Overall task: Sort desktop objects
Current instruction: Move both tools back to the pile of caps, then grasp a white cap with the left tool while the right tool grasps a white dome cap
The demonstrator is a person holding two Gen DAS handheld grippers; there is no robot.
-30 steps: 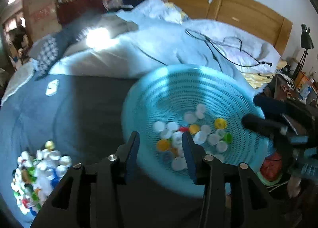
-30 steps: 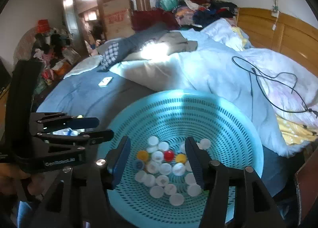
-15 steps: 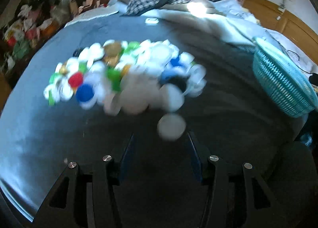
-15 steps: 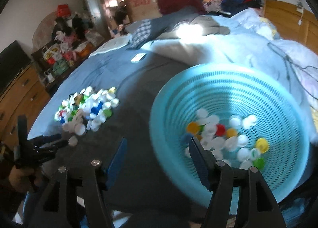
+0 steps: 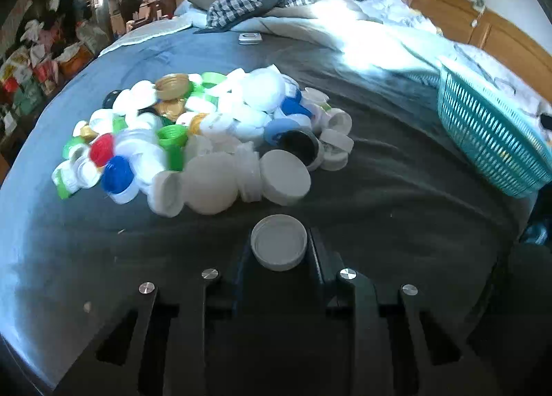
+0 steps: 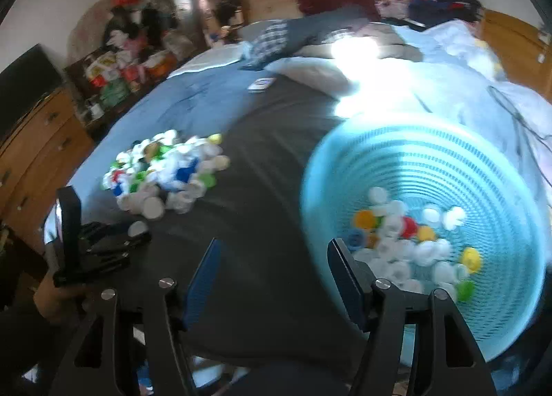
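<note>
Cap (image 5: 278,242), white, hollow side up, clamped by left gripper (image 5: 278,251); right gripper (image 6: 272,278) half-open, empty.

White bottle cap (image 5: 278,242) sits open-side up, apart from the mixed cap pile (image 5: 203,137) on the dark bed; turquoise basket (image 6: 431,161) holds more caps.

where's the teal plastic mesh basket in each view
Left wrist view: the teal plastic mesh basket sits at the right edge, seen from outside, only its side wall showing.
Right wrist view: the basket fills the lower right, seen from above, with loose bottle caps inside.
Shared landmark: the heap of mixed plastic bottle caps on the dark blanket, at centre-left in both views.
</note>
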